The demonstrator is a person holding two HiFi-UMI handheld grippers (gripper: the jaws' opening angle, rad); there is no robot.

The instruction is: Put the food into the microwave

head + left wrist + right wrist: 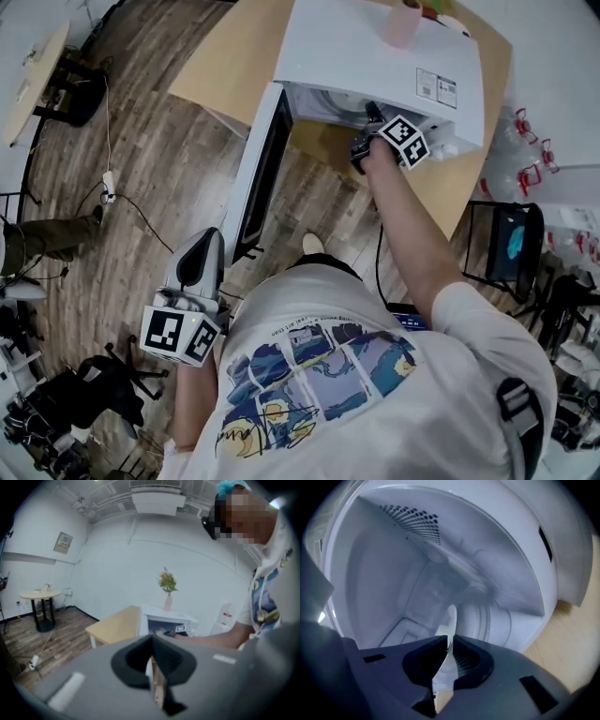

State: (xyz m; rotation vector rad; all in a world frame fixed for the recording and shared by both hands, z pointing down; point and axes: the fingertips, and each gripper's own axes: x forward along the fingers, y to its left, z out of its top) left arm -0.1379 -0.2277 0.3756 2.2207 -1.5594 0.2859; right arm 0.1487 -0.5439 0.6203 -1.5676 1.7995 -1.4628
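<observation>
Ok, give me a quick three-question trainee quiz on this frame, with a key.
1. True or false: the microwave has its door swung open.
2. Which gripper is at the microwave's opening? A) left B) right C) both
3. What stands on top of the microwave?
Key: 1 true. 2 B, the right gripper. 3 a pink vase.
</observation>
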